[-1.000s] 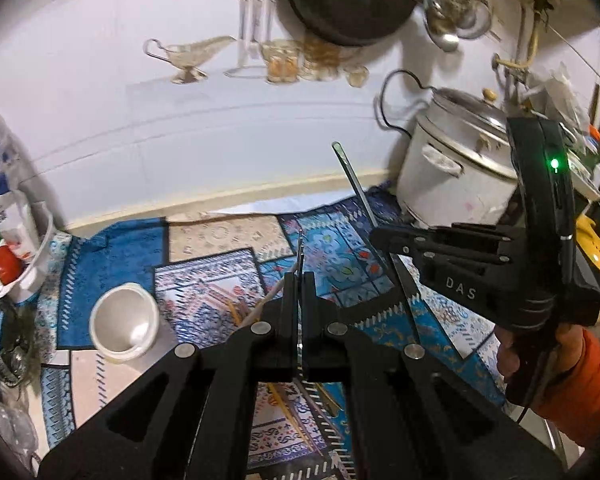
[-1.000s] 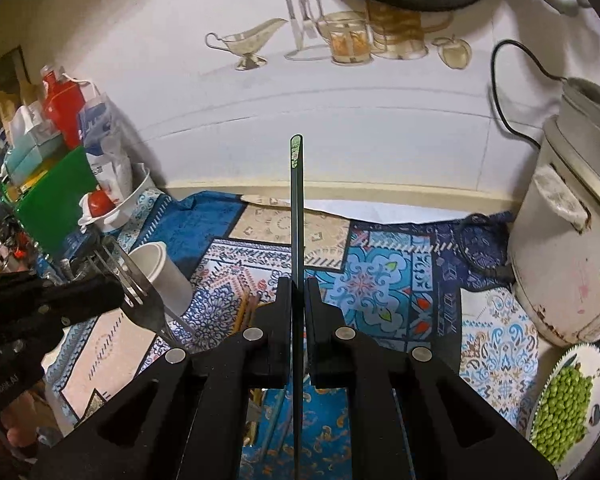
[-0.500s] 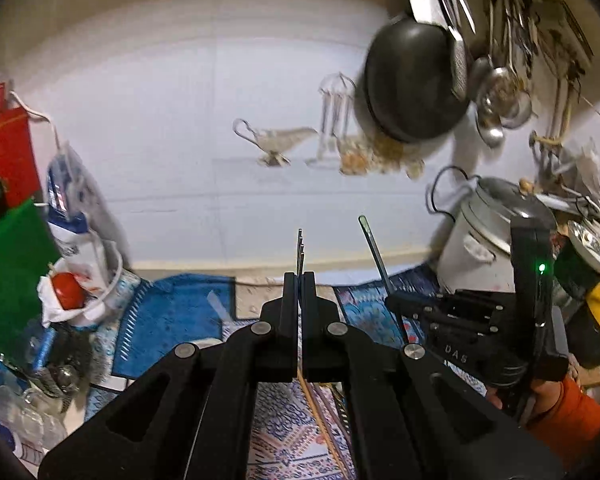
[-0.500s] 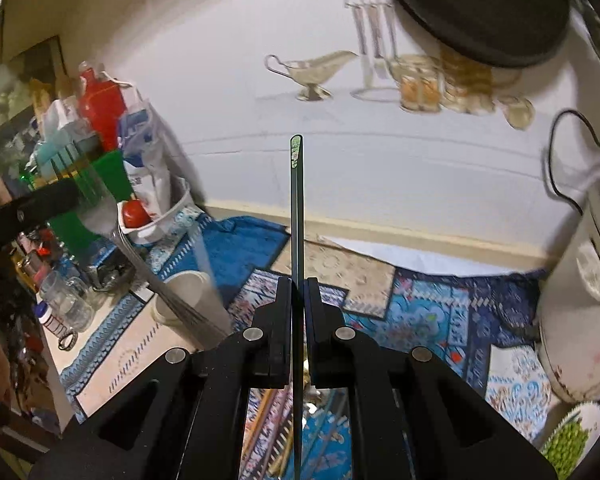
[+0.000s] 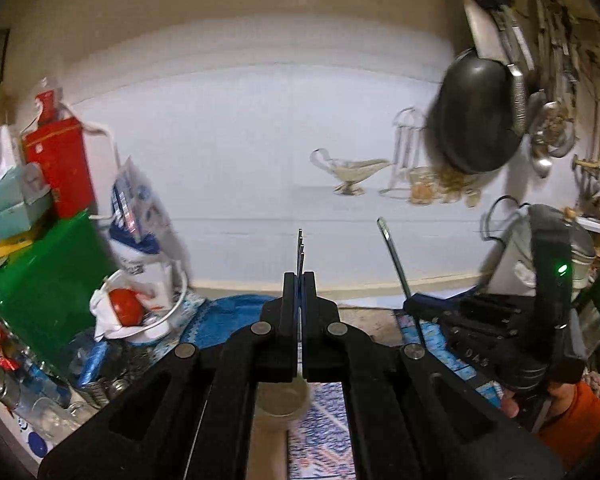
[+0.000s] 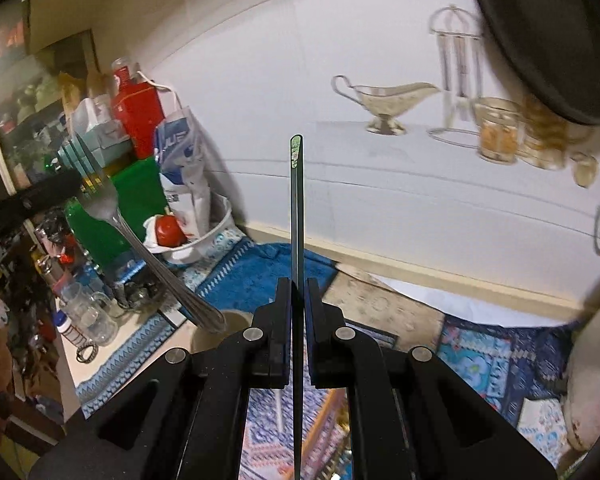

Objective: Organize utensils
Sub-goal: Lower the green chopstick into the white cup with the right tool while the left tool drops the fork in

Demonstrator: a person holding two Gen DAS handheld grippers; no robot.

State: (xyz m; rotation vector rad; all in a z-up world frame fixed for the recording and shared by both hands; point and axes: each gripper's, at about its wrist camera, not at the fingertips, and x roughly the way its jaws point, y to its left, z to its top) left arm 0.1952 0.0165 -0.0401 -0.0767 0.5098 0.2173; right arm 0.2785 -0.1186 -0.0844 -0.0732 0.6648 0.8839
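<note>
My left gripper (image 5: 299, 276) is shut on a metal fork (image 5: 300, 246), whose tines stick up edge-on above the pads. The right wrist view shows that fork (image 6: 104, 204) slanting down to the white cup (image 6: 224, 326), with its handle end at the rim. The same cup (image 5: 280, 404) sits just below my left jaws. My right gripper (image 6: 298, 284) is shut on a slim flat utensil (image 6: 296, 200) that stands straight up. From the left wrist, the right gripper (image 5: 414, 304) is at right, a hand in an orange sleeve (image 5: 568, 412) holding it.
A patterned blue mat (image 6: 480, 360) covers the counter, with chopsticks (image 6: 332, 420) lying on it. At left are a green box (image 5: 40, 280), a white bowl with a tomato (image 5: 156, 320) and glass jars (image 6: 88, 316). A rice cooker (image 5: 512, 256) stands right, a black pan (image 5: 476, 116) hangs above.
Both grippers have risen and swung left, still shut on their utensils. The cup, once to the lower left, now lies under my left jaws, and the fork's handle end has reached it.
</note>
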